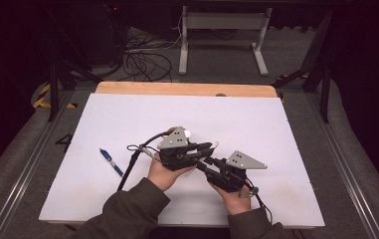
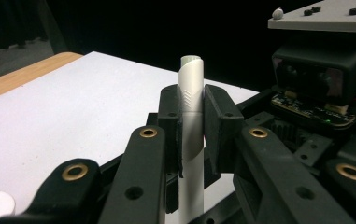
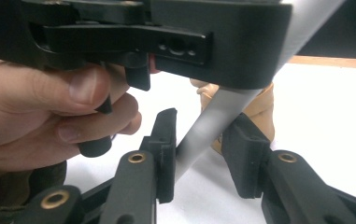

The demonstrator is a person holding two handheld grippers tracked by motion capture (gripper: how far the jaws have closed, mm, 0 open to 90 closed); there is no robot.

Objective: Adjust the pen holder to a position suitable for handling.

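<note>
Your left hand-held gripper (image 2: 192,126) clamped on white tube (image 2: 190,93). Right hand-held gripper (image 3: 203,154) around tube's lower end, jaws not yet pressing. Blue pen (image 1: 111,162) left of tube, untouched on tabletop (image 1: 276,129).

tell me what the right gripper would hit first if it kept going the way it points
Probably the left gripper: the right gripper points up-left at its underside, jaws around the white tube that the left one clamps. Depth is hard to judge, but its body looms close above.

The tube's (image 2: 191,116) lower end is cut off by the left gripper view's bottom edge; in the right gripper view its grey length (image 3: 222,116) is blurred, top hidden behind the left tongs' body (image 3: 166,37); whether the pads grip it is unclear.
</note>
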